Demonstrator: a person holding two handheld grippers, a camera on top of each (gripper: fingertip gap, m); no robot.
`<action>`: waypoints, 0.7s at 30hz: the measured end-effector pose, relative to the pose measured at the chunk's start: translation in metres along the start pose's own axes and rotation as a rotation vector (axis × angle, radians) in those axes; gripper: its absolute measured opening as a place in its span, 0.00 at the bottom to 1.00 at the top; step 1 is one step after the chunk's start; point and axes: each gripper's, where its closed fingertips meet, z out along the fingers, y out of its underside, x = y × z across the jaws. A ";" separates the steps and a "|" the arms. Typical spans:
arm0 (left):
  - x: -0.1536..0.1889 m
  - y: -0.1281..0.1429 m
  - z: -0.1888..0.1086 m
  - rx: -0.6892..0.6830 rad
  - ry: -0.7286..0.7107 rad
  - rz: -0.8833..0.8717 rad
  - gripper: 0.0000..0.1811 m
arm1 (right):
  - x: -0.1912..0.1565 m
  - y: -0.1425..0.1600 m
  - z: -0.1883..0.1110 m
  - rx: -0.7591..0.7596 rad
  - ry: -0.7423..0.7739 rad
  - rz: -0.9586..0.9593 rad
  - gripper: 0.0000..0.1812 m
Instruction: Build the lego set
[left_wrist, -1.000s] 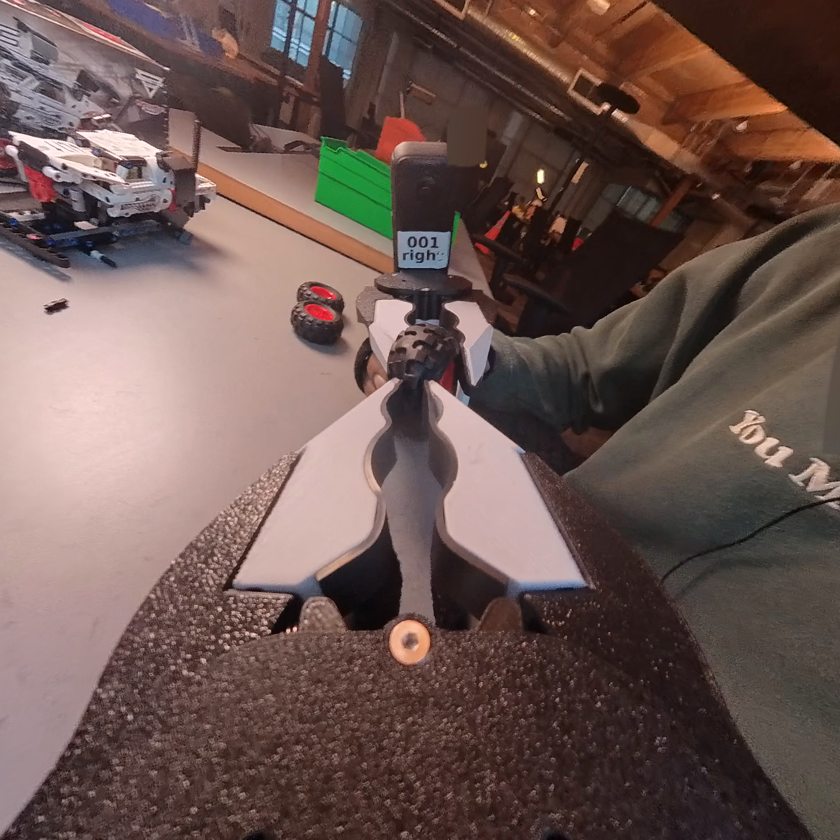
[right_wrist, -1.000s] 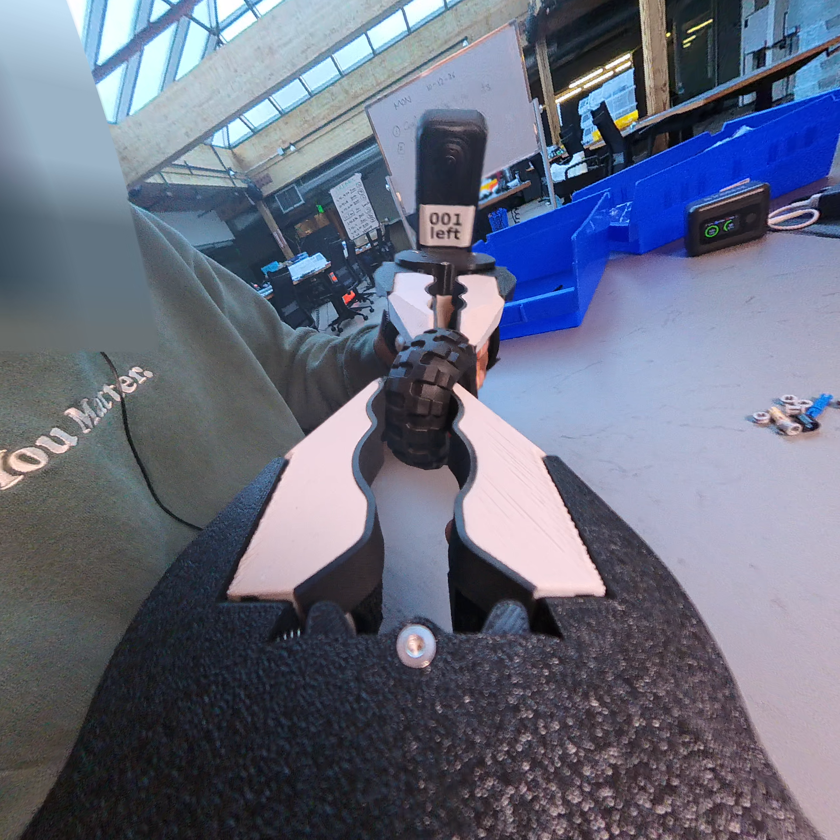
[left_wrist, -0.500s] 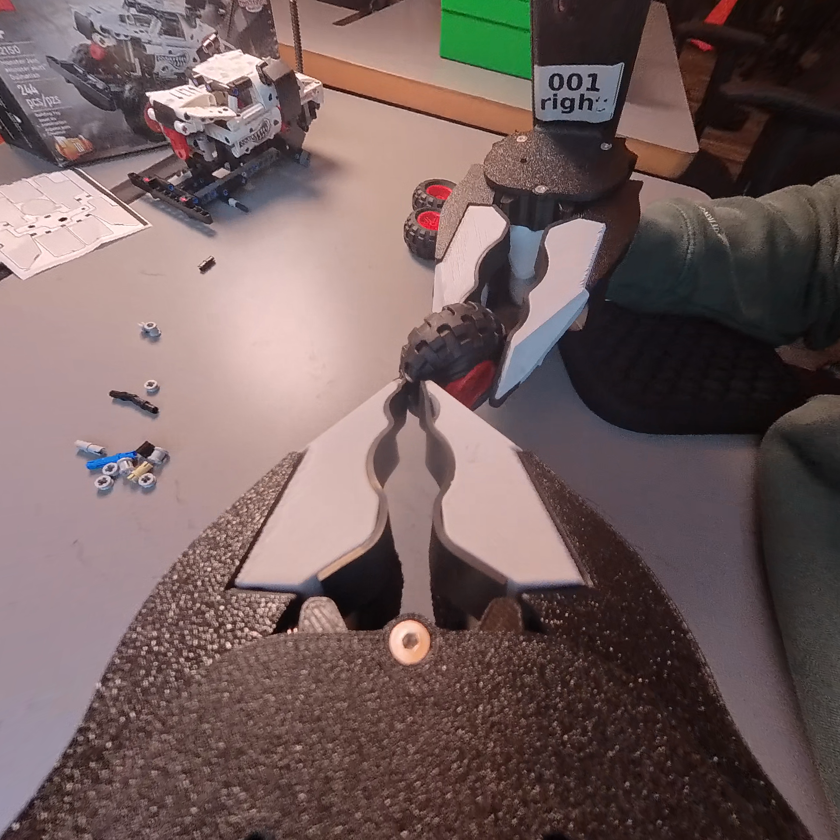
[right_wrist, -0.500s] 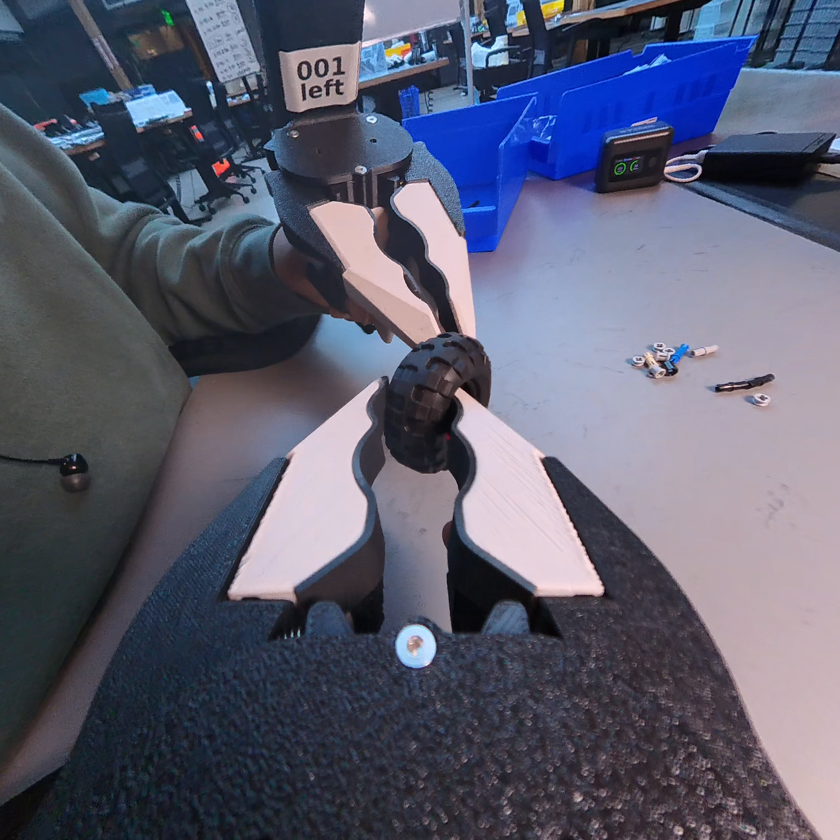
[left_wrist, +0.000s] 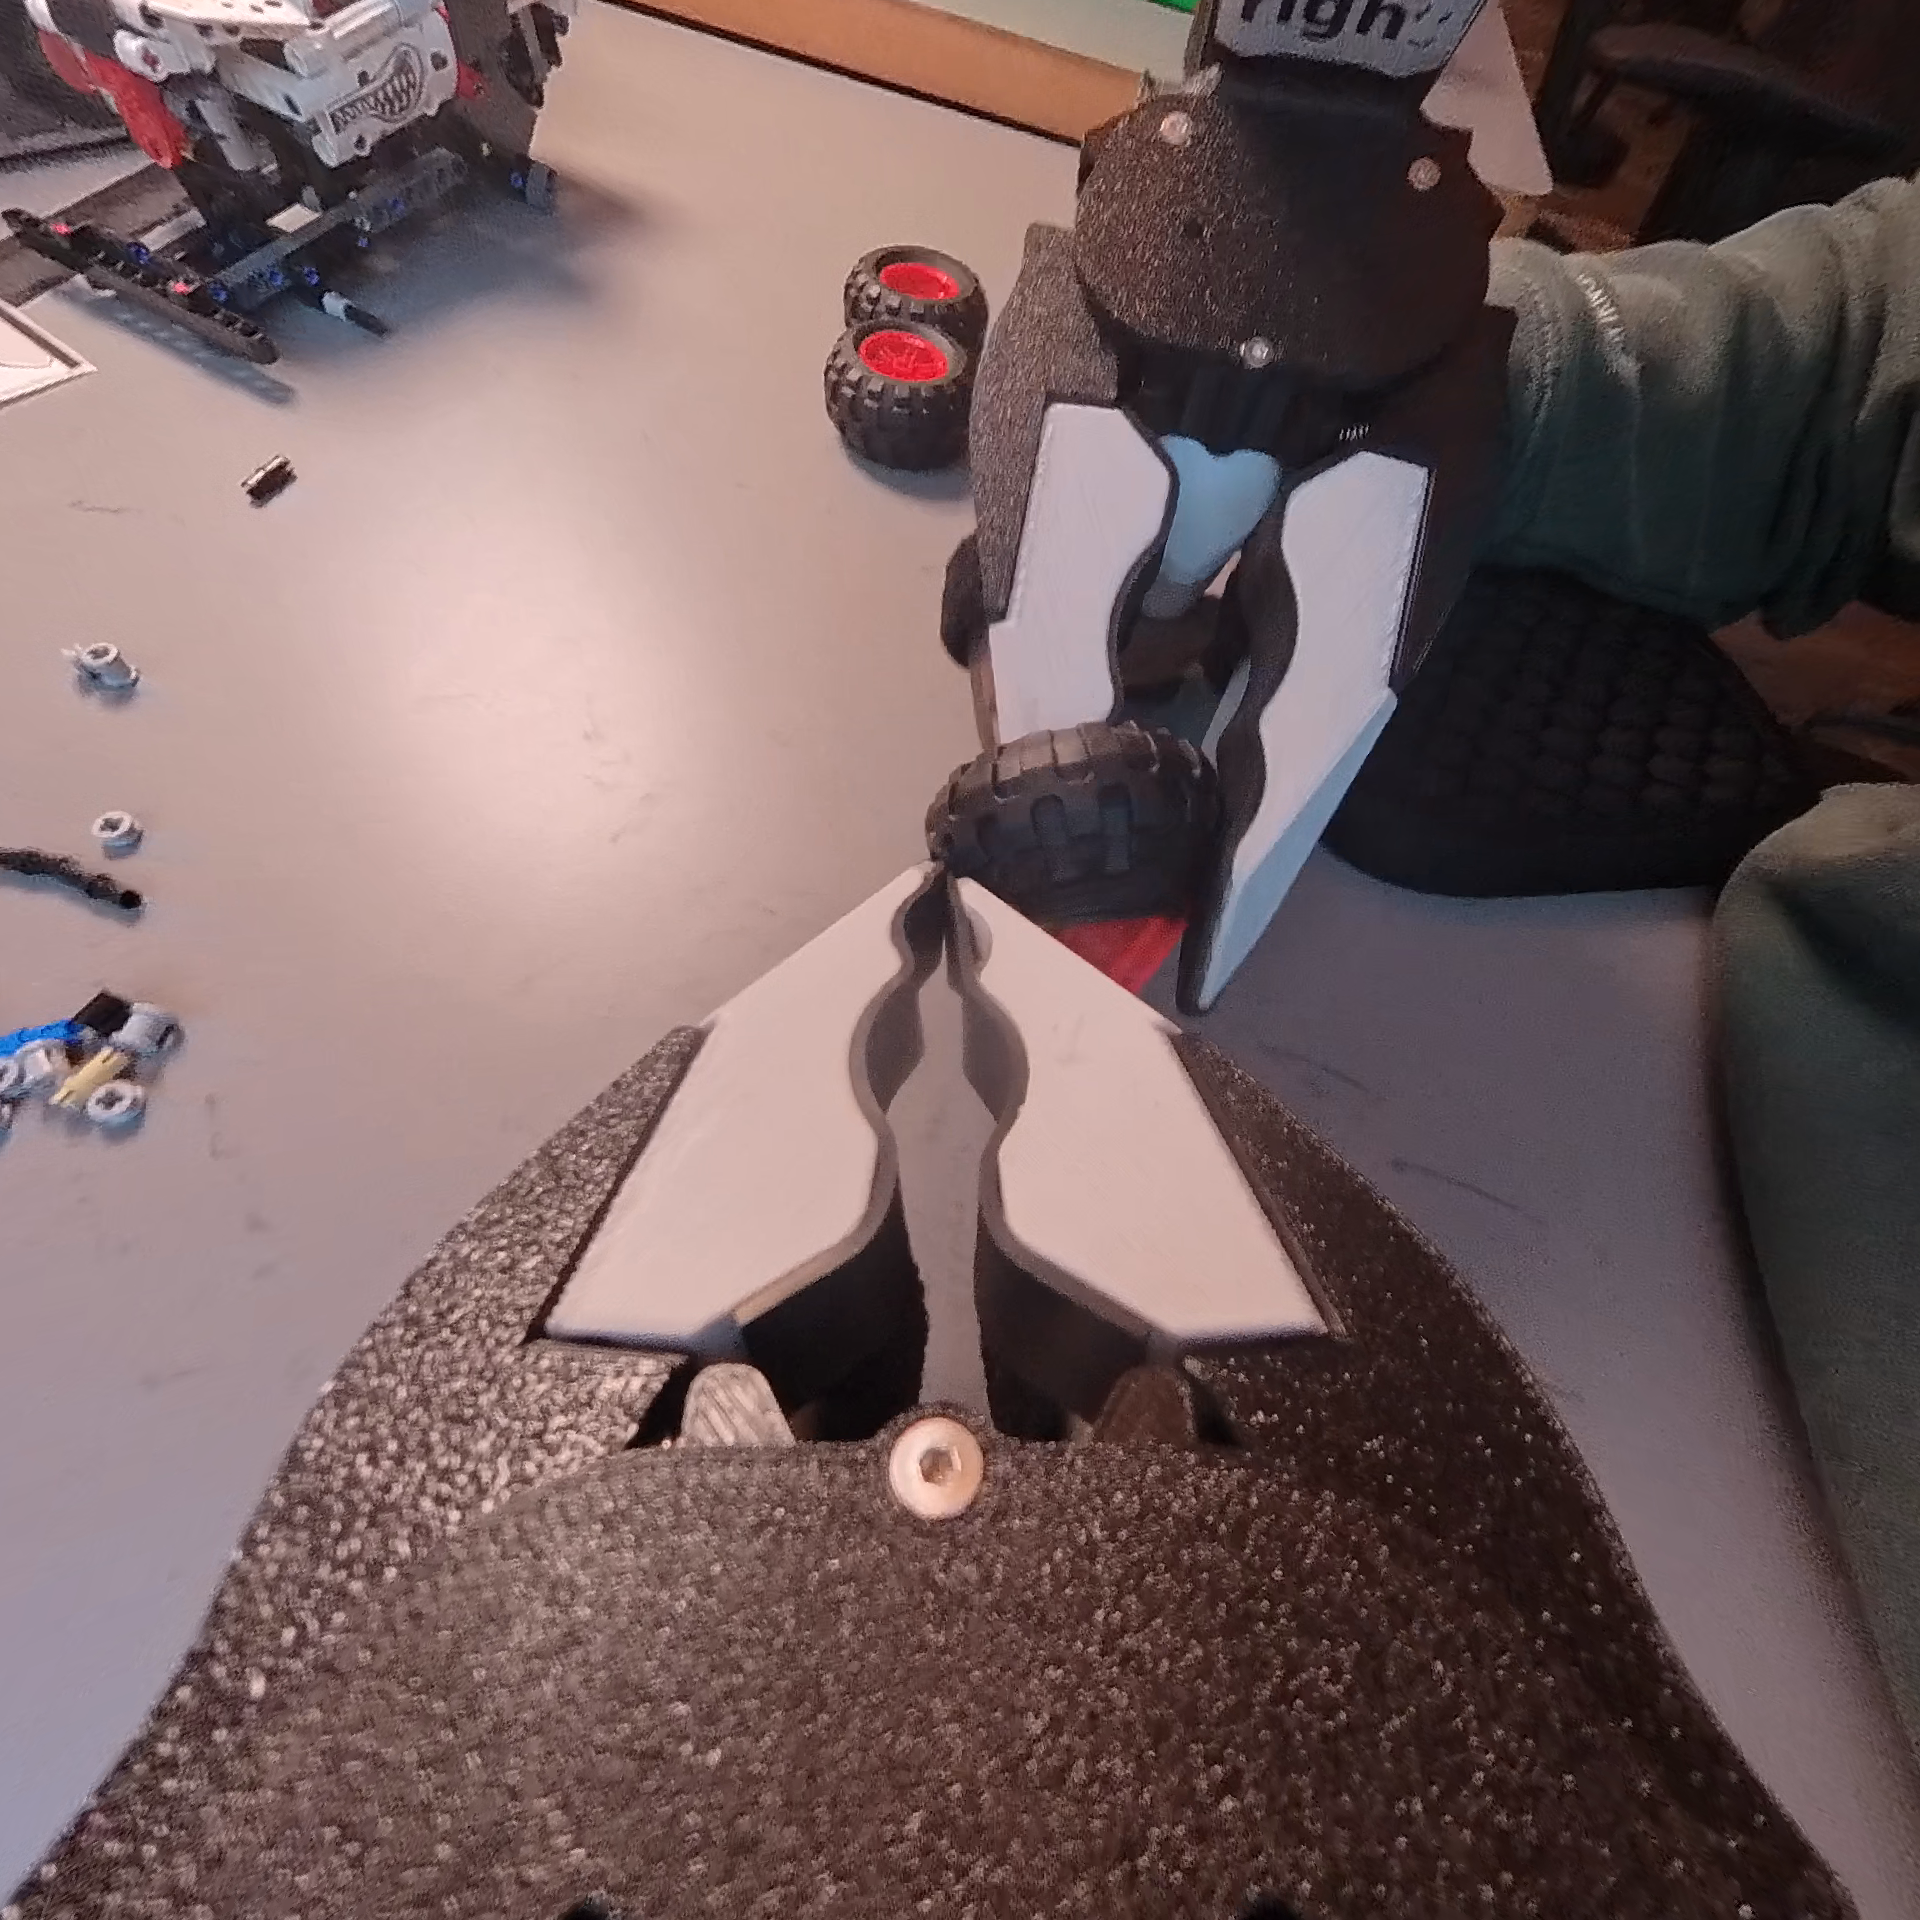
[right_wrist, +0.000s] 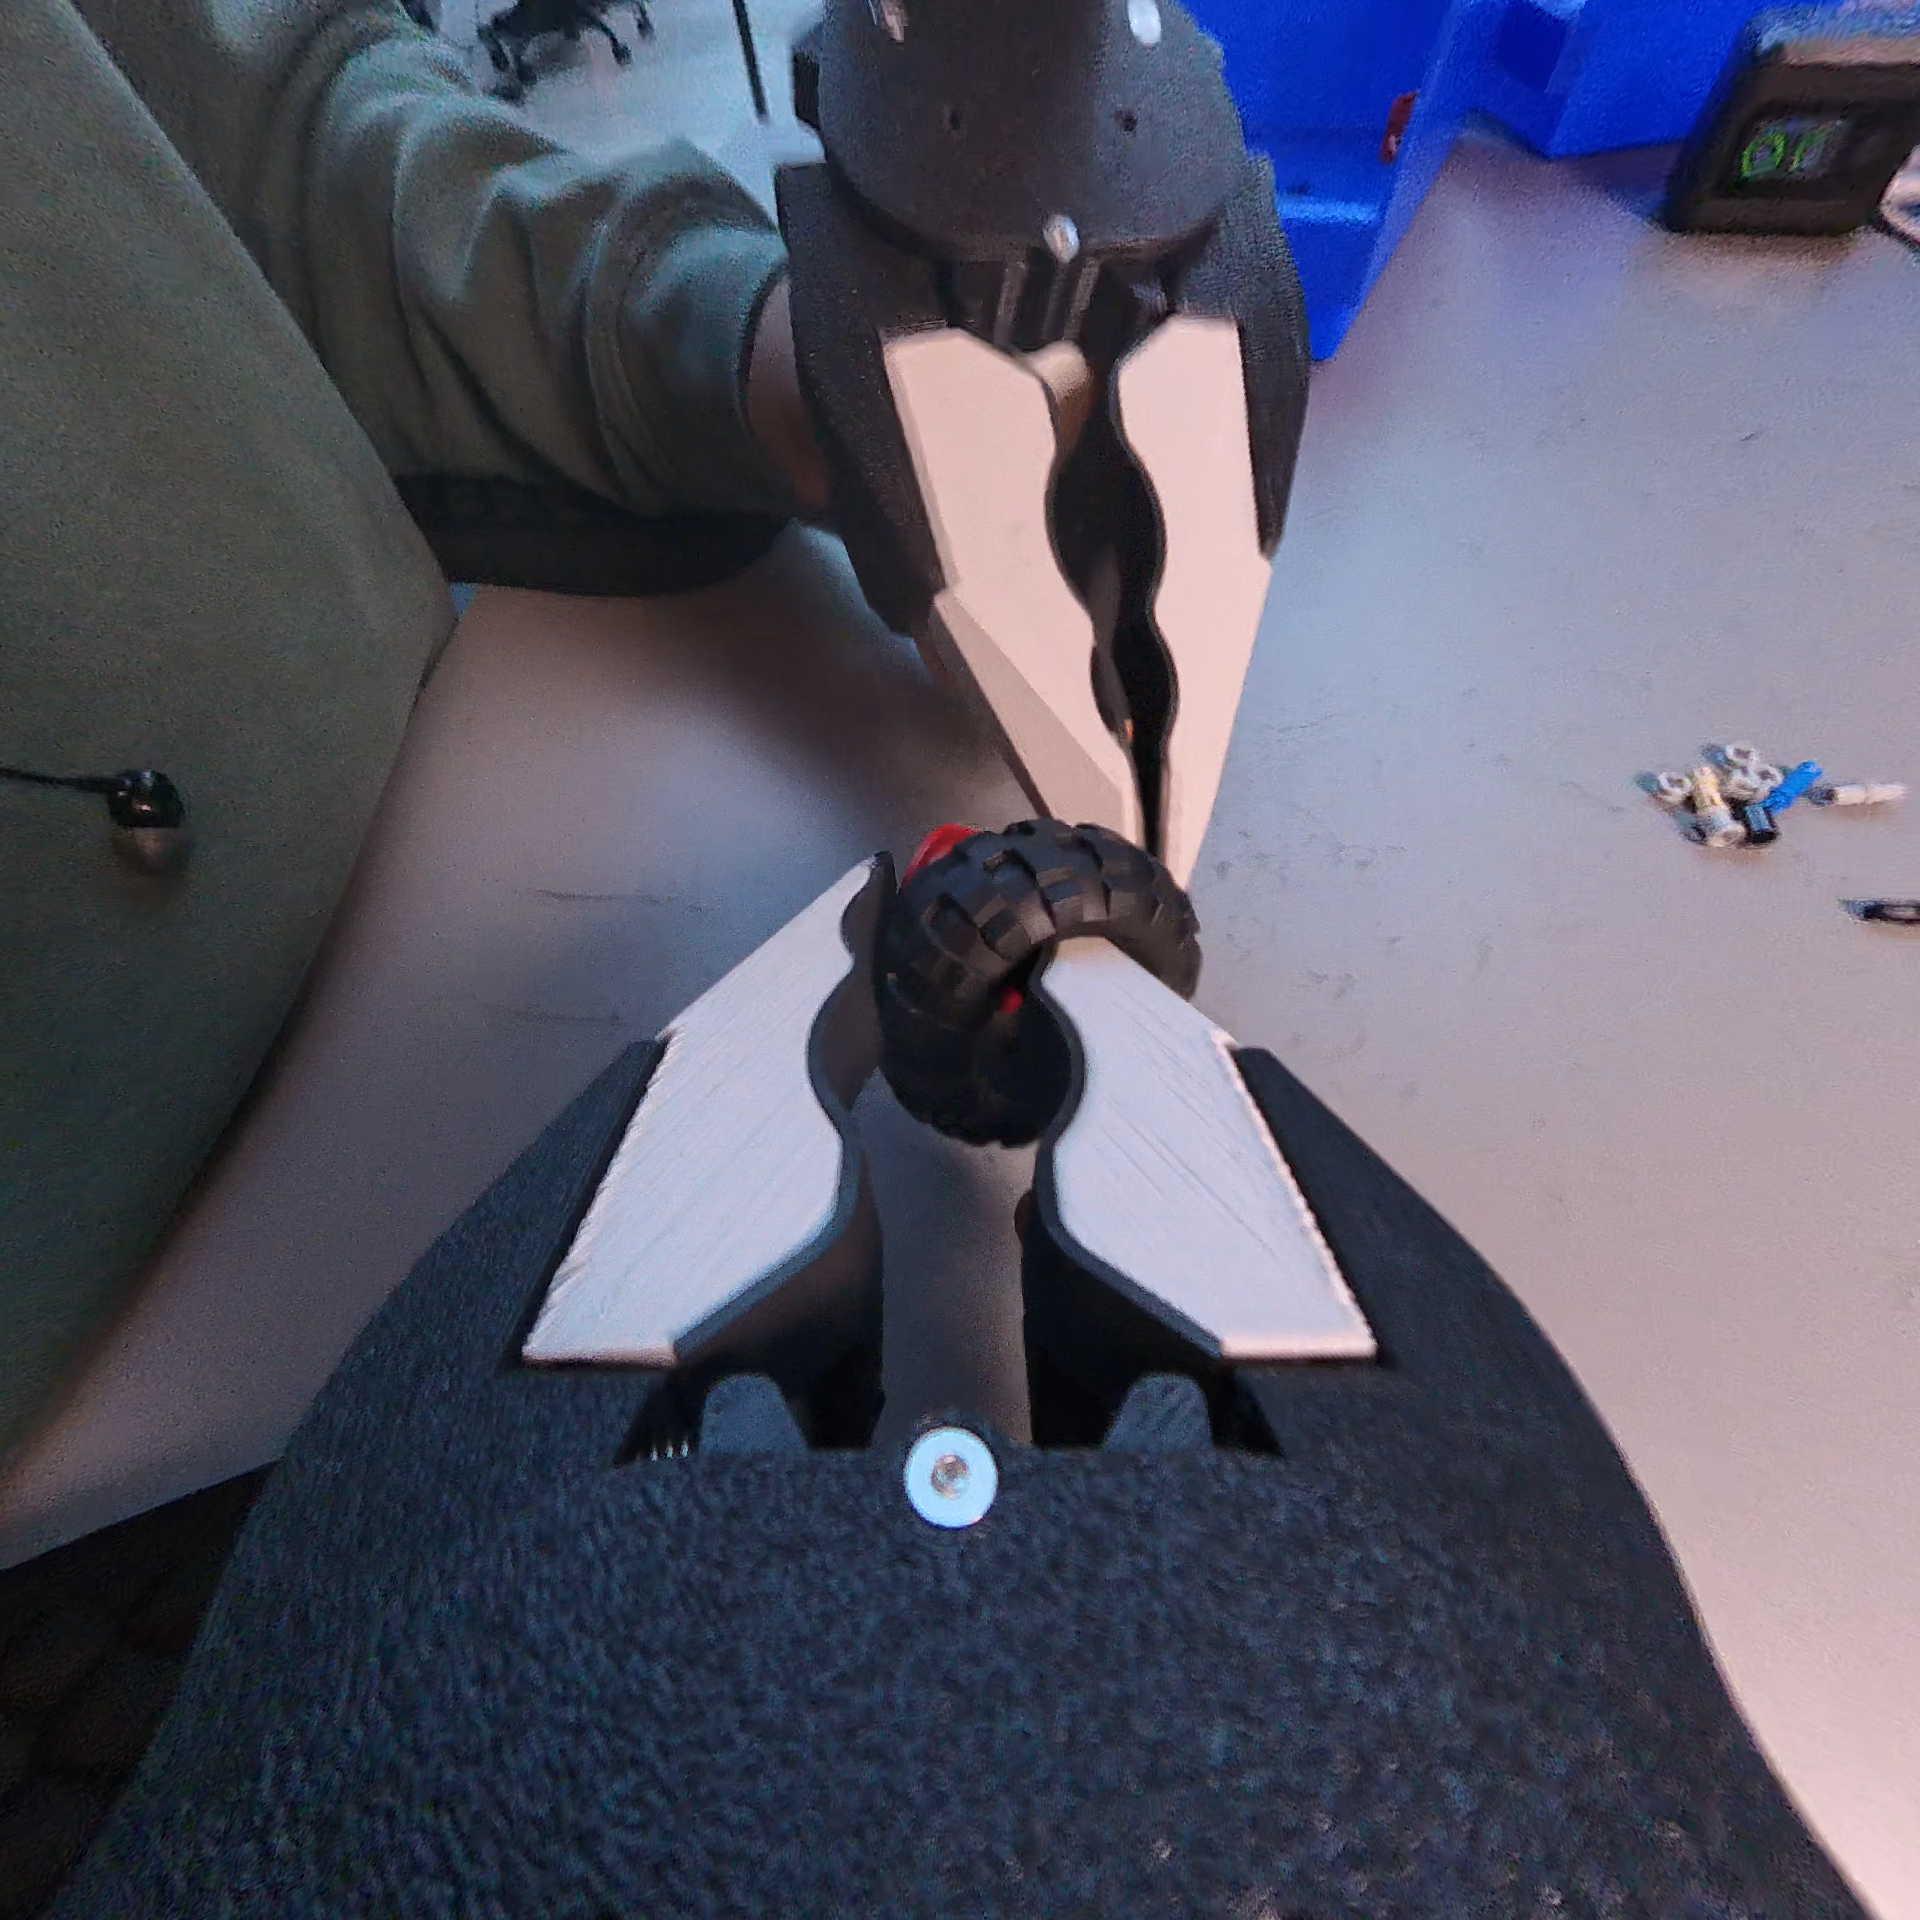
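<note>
**Tyre clamped between right fingers**

Black knobby tyre (right_wrist: 1023, 971) with red hub, pinched in right gripper (right_wrist: 1023, 935) above grey table (right_wrist: 1558, 582). Left gripper (left_wrist: 943, 894) closed to a sliver, holding nothing, tips touching tread from 6 o'clock. Two spare wheels (left_wrist: 904, 353) at 12 o'clock, well apart. White truck model (left_wrist: 291, 114) at 10 o'clock. Small loose parts (left_wrist: 94, 1060) at 9 o'clock.

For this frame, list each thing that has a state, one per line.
Right hand-held gripper: shut on the knobby black rubber tyre with red hub.
Knobby black rubber tyre with red hub: held off the table, tilted.
Left hand-held gripper: shut, tips at the tyre's tread.
Two spare black wheels with red hubs: loose on the table, side by side.
White toy truck: partly built, wheelless.
</note>
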 end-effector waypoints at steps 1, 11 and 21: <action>0.001 -0.004 0.002 0.007 0.007 -0.001 0.00 | -0.008 -0.003 0.005 0.002 -0.039 -0.008 0.10; -0.018 -0.014 -0.019 0.112 0.092 -0.163 0.02 | 0.004 -0.013 0.003 0.065 0.041 0.017 0.11; 0.020 -0.039 -0.027 0.261 0.314 -0.195 0.21 | 0.015 -0.062 -0.037 0.464 -0.038 0.271 0.19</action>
